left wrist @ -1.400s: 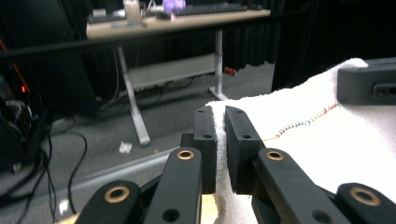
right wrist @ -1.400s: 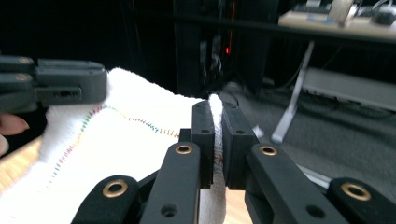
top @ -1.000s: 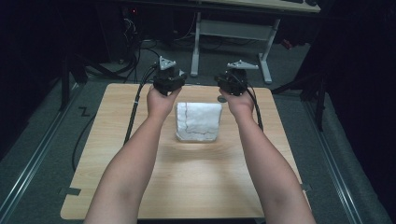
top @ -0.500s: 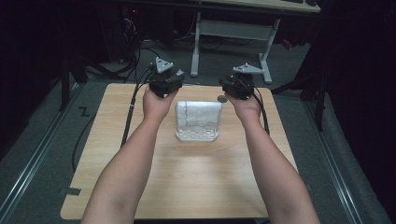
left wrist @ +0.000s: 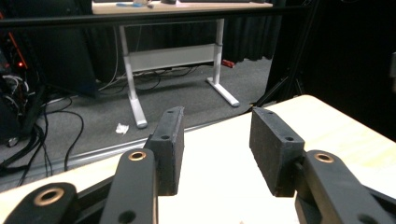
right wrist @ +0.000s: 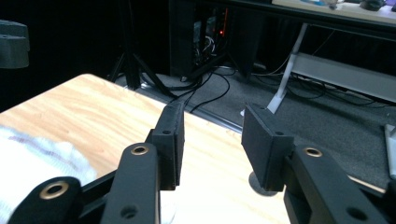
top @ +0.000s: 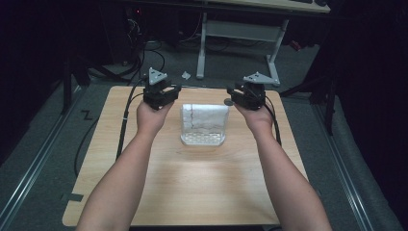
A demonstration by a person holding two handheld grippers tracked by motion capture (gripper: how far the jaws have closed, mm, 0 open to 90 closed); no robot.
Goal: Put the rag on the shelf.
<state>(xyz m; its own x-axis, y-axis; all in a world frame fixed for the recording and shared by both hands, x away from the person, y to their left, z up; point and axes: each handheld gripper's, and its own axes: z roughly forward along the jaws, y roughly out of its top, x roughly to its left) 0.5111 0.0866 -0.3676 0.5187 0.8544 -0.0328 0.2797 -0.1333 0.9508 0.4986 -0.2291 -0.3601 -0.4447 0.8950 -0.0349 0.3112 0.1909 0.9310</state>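
A folded white cloth (top: 204,124) with a thin red stripe lies flat on the far half of the wooden table (top: 192,187). My left gripper (top: 162,92) hovers just left of the cloth's far left corner. Its jaws are open with nothing between them (left wrist: 215,135). My right gripper (top: 246,94) hovers just right of the far right corner, also open and empty (right wrist: 212,135). The cloth's edge (right wrist: 37,161) shows at the lower left of the right gripper view. Both grippers point toward the table's far edge.
A small grey disc (top: 229,102) lies on the table by the right gripper, under its right jaw (right wrist: 256,183). Beyond the far edge are a white-legged desk (top: 240,29), floor cables (top: 144,53) and a paper scrap (top: 185,75). A dark stand (top: 327,91) is at right.
Both grippers have moved apart, from over the cloth's far corners to either side of it, and slightly toward the person. The cloth stays in place.
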